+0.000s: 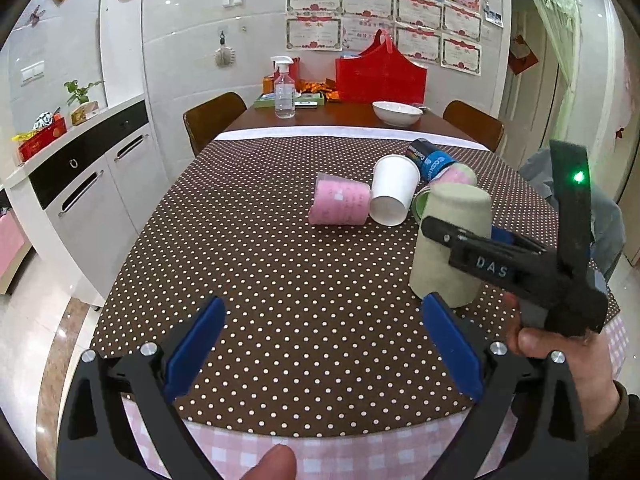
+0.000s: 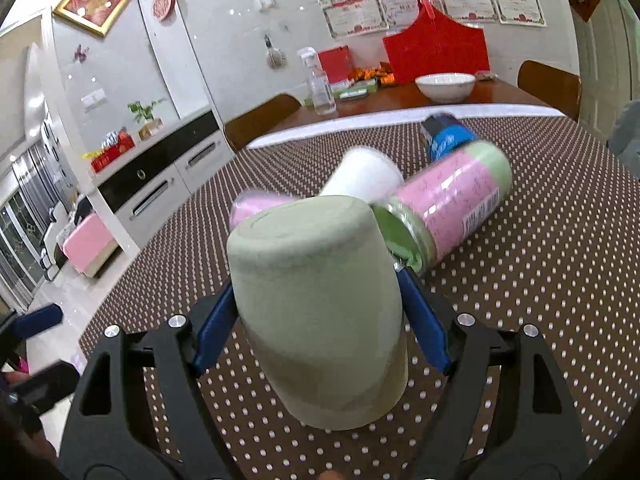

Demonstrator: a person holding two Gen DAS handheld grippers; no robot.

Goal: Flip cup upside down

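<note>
Cup [image 2: 320, 320] sitting base-up near the counter's [image 1: 280, 272] front edge, mouth down and tipped a little, pinched at mid-wall between the blue pads [image 2: 216, 328] of the right tool [image 2: 320, 320]; left tool [image 1: 320, 352] hanging wide open and holding nothing, just beside it. Risking a topple if let go while tilting, since the rim may not be lying flat, or a knock into the pink-and-green bottle [image 2: 452, 208] lying close behind, sending the white cup [image 1: 394, 188] and pink cup [image 1: 340, 204] rolling.

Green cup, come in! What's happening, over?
Right gripper shut on green cup, upside down. Left gripper open, empty. Pink-green bottle lying close behind.
</note>
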